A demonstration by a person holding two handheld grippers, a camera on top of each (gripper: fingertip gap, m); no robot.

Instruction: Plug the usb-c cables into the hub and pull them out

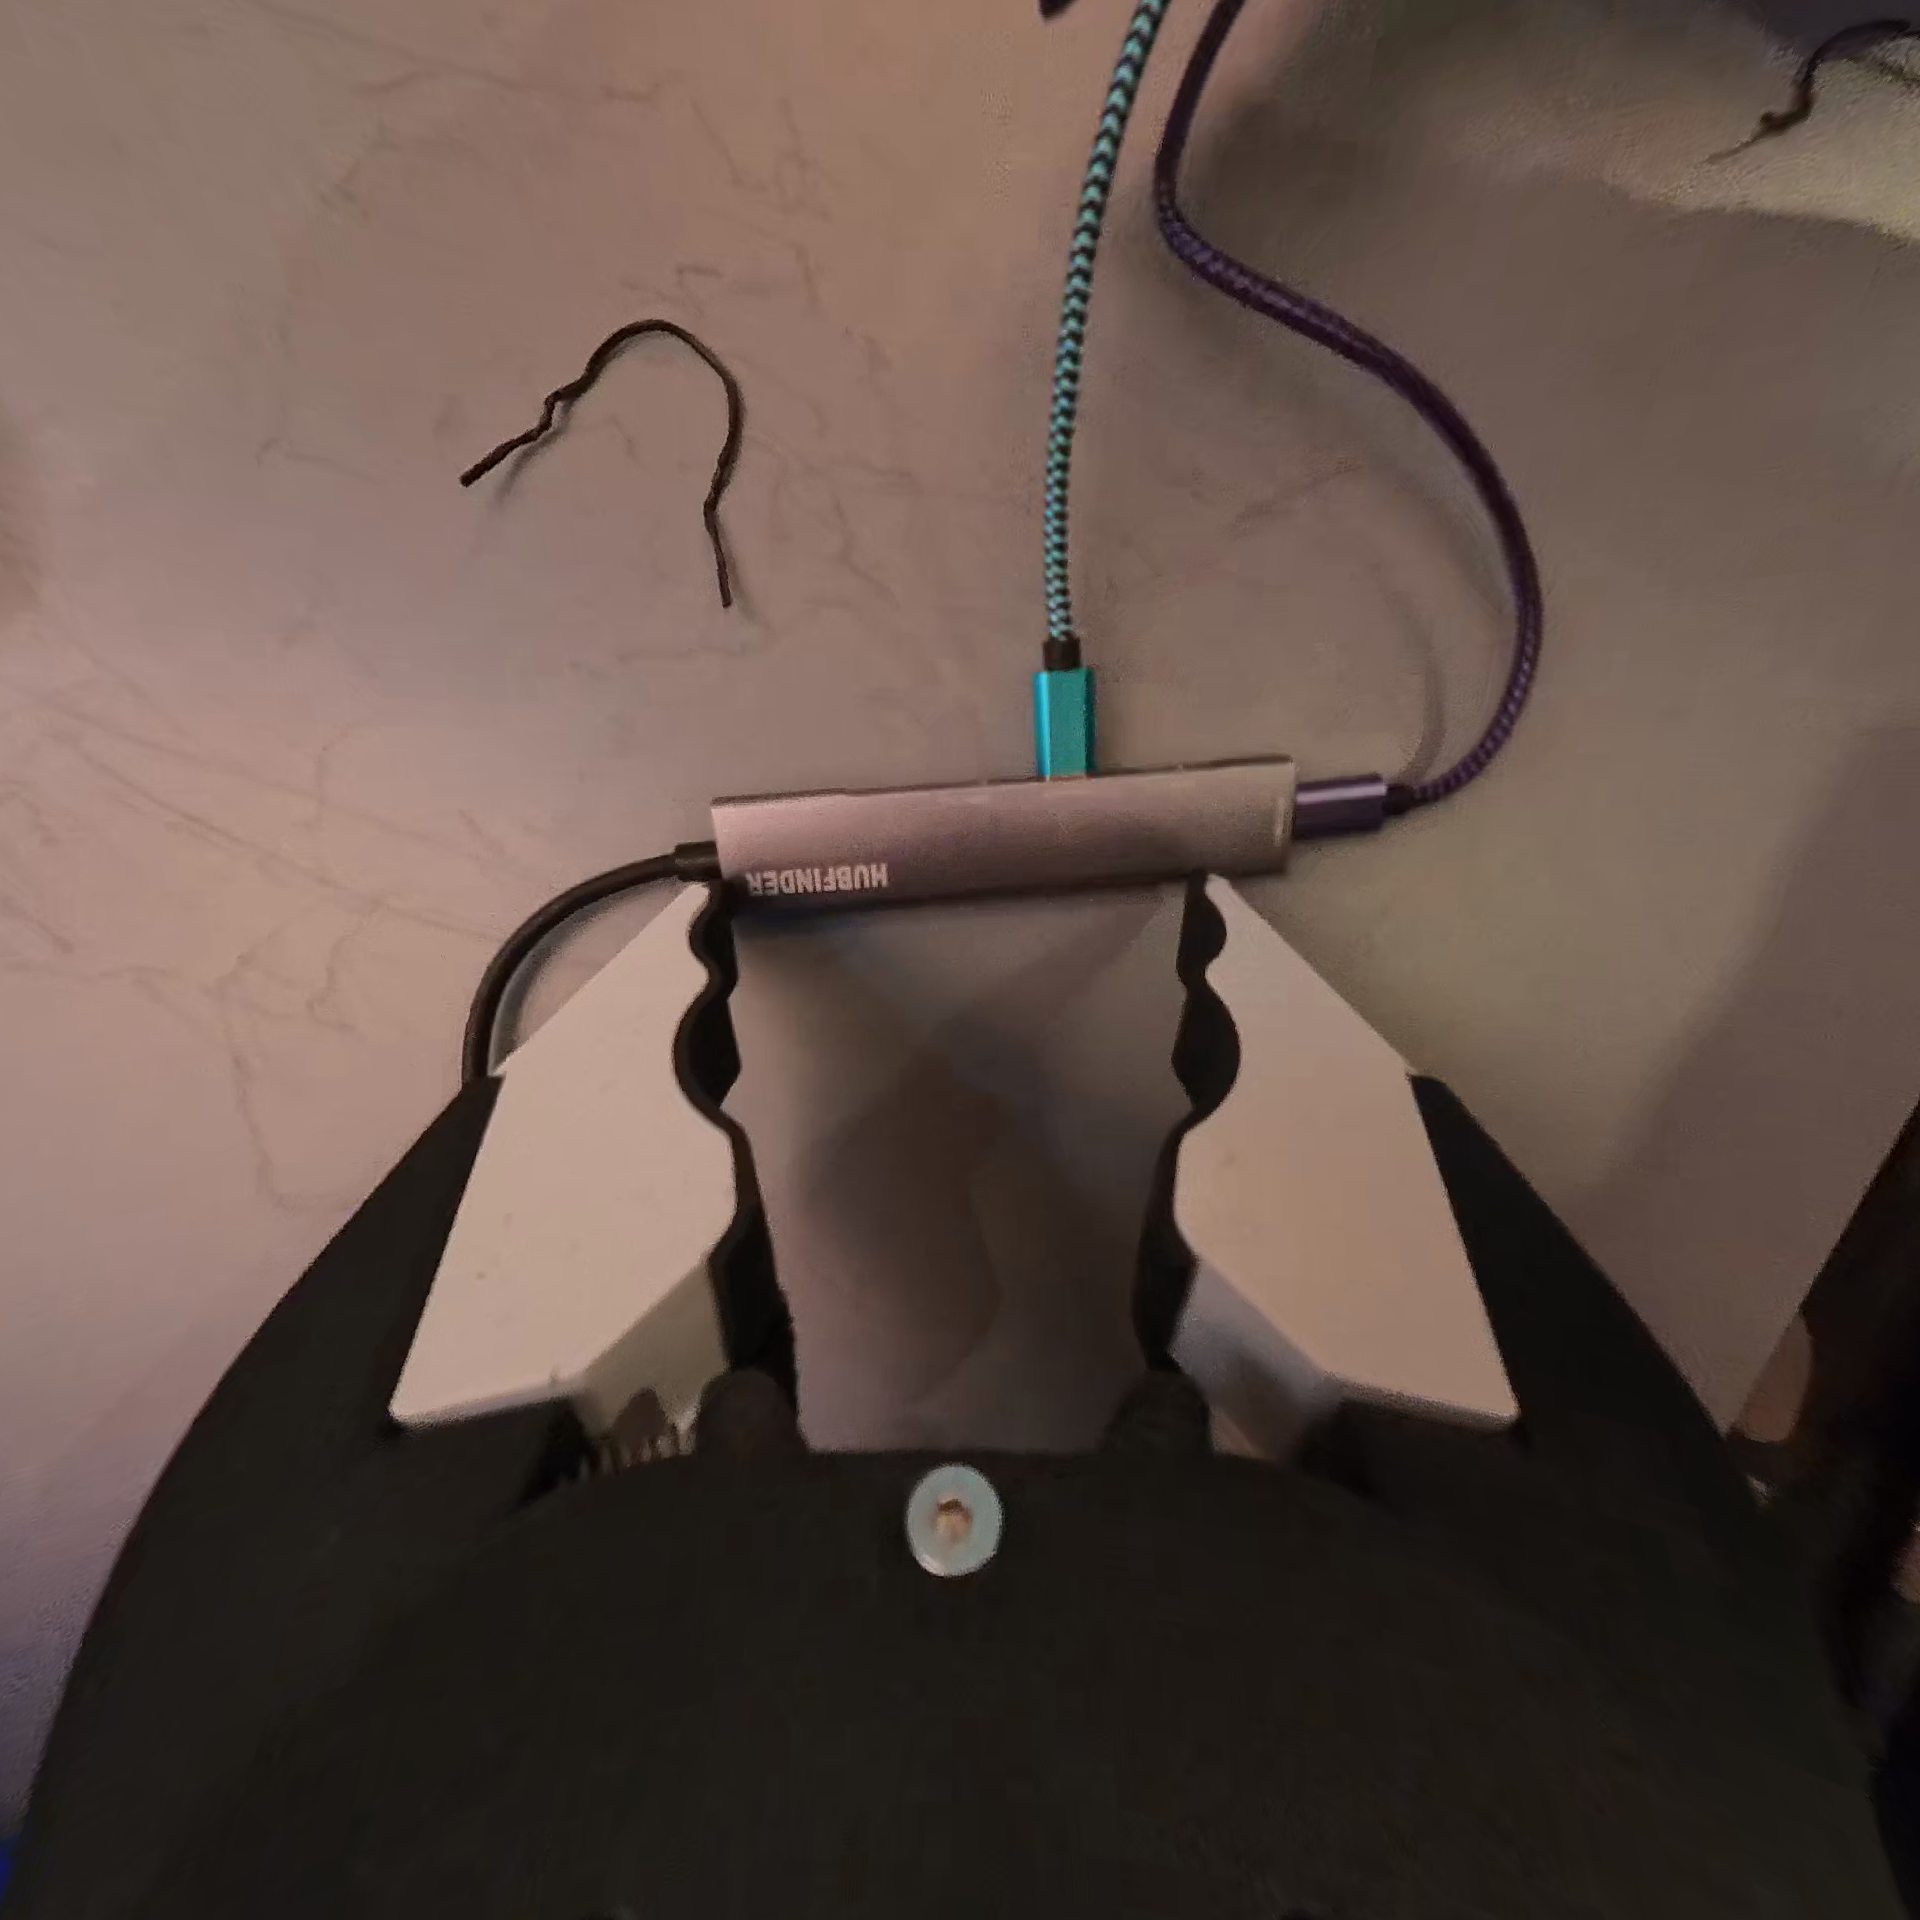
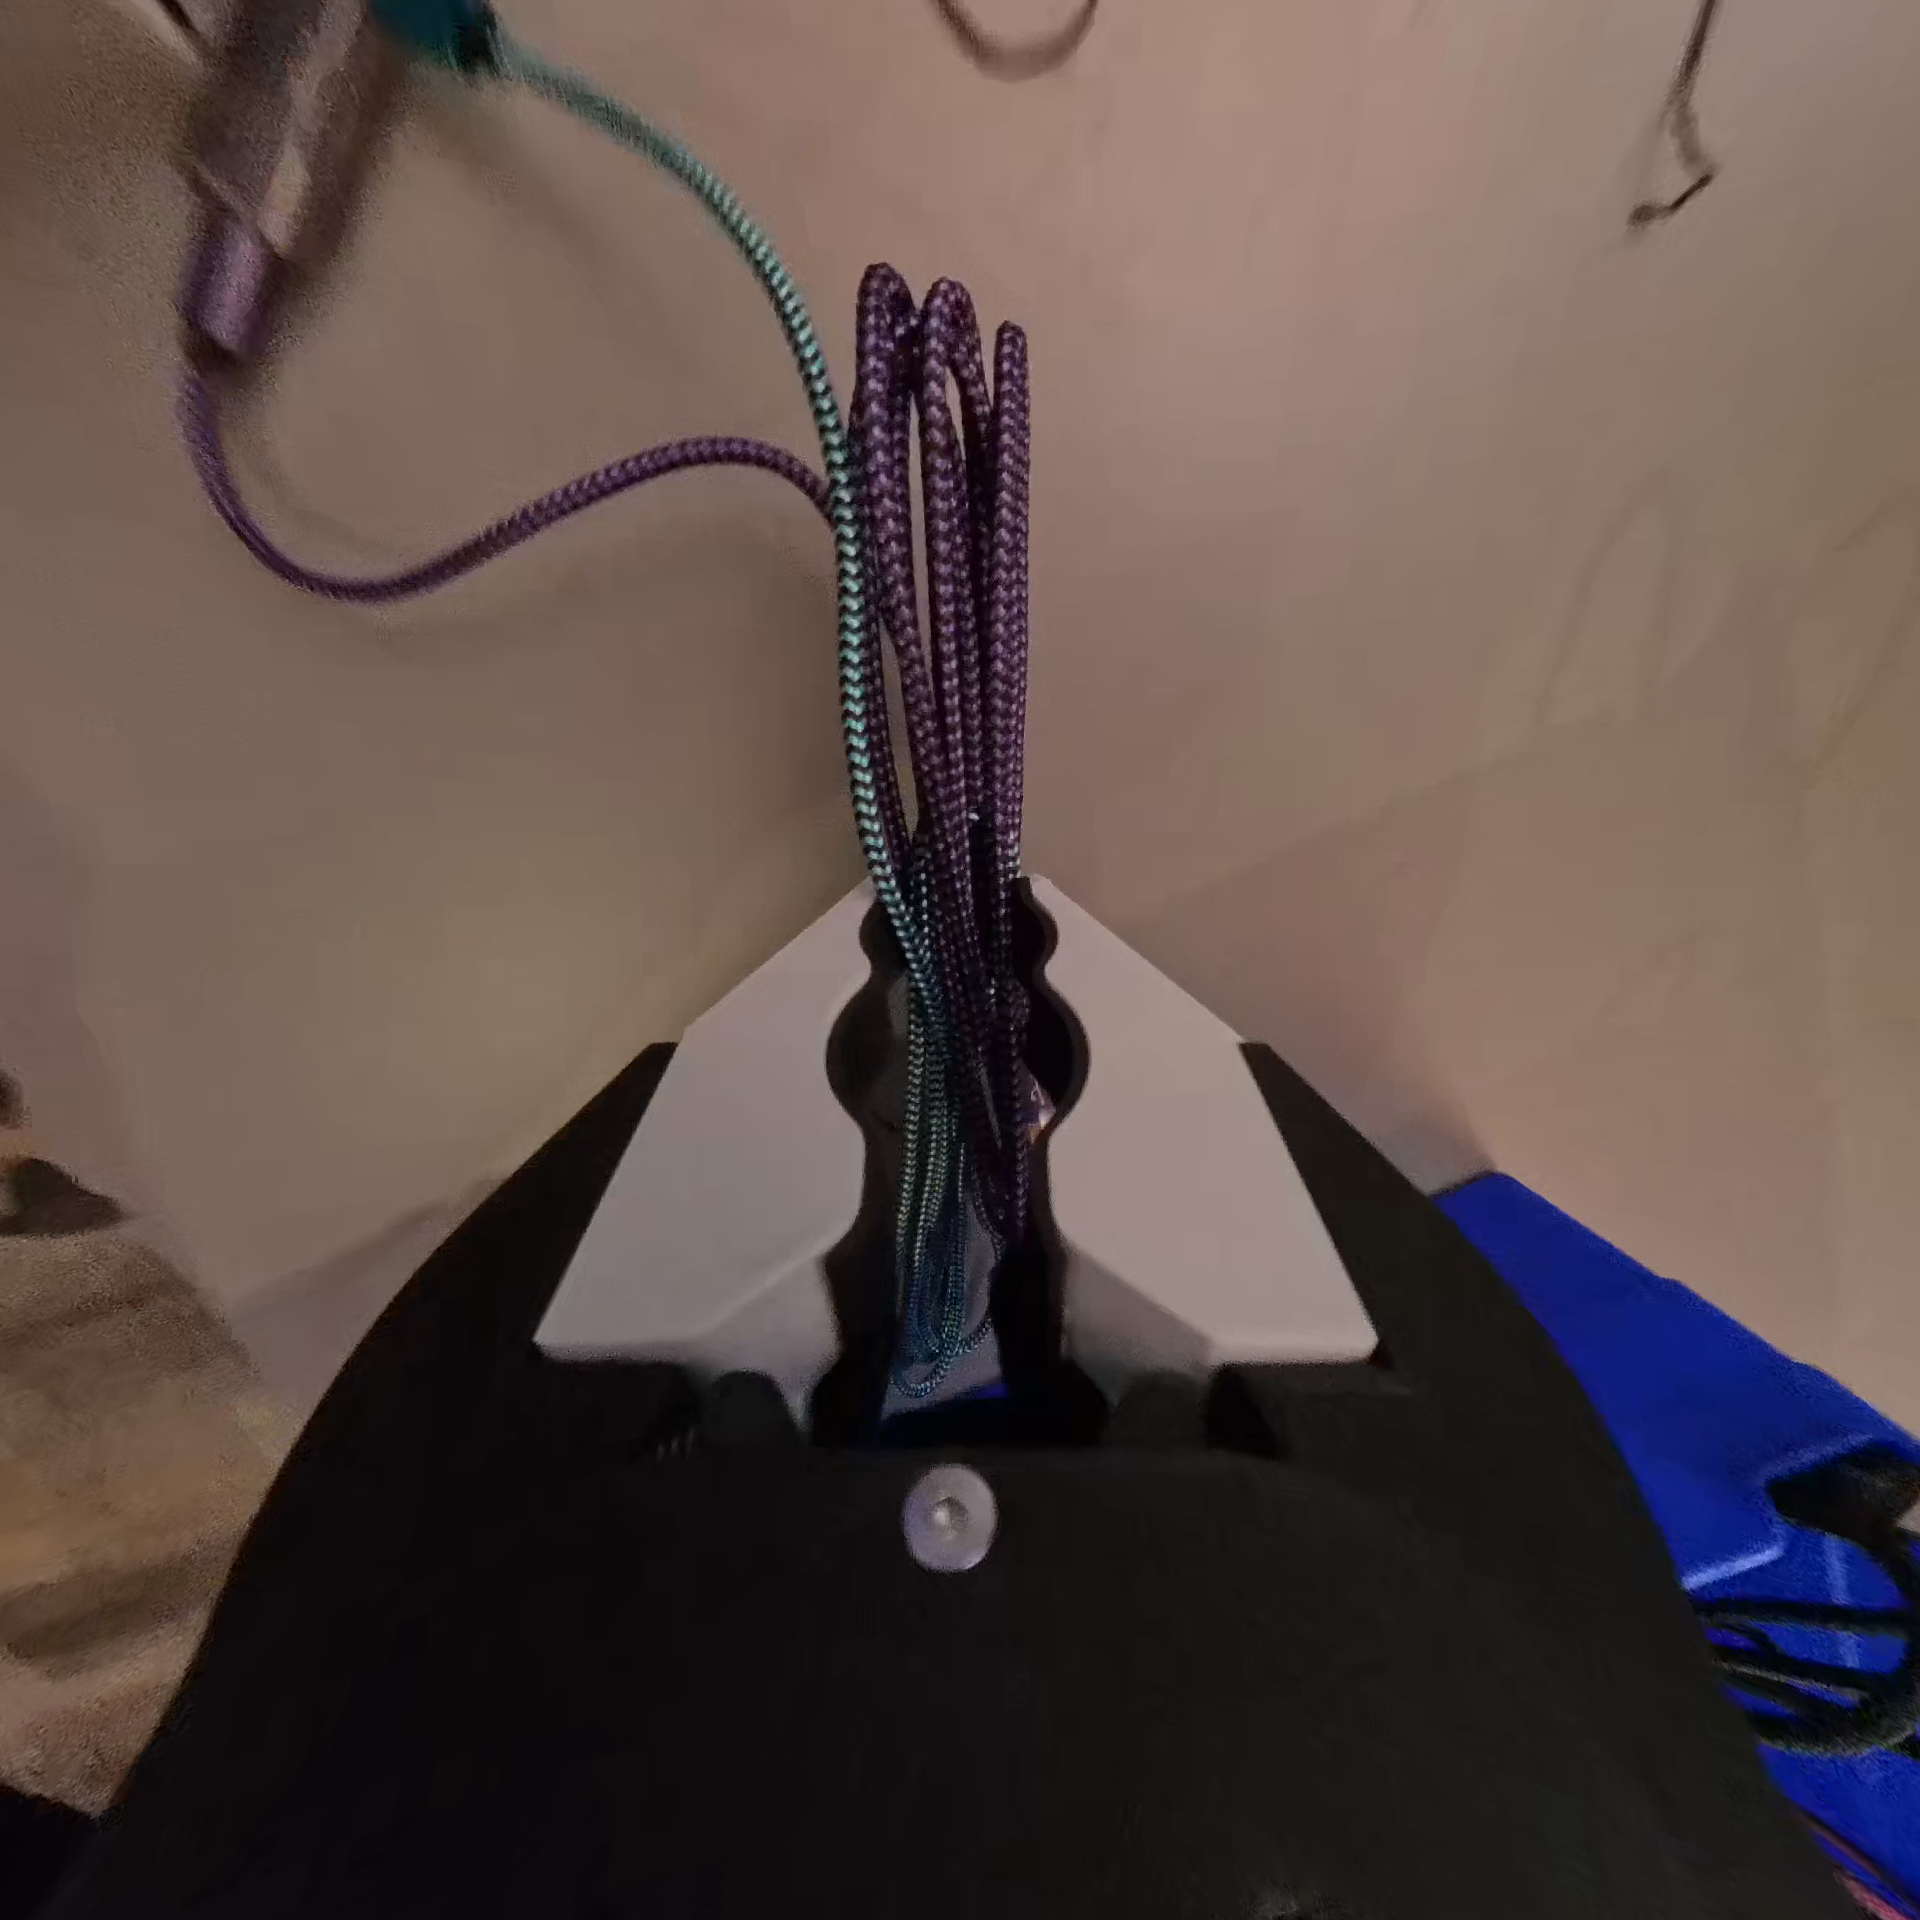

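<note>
Resting on the bench (image 1: 312, 727), the hub (image 1: 1003, 836) has both cables seated: teal cable (image 1: 1070, 416) on its far side, purple cable (image 1: 1455, 468) at its right end. Plugging looks done; pulling remains. Left tool (image 1: 961, 914), spread, brackets the hub's near edge; right tool (image 2: 951, 914) pinches the bundled cable slack, well apart from the hub.

Left gripper (image 1: 956, 899) open, tips at near edge of grey hub (image 1: 1003, 836), teal cable (image 1: 1070, 436) plugged into far side, purple cable (image 1: 1455, 436) into right end, black twist tie (image 1: 665, 416) well apart on table (image 1: 312, 727).
</note>
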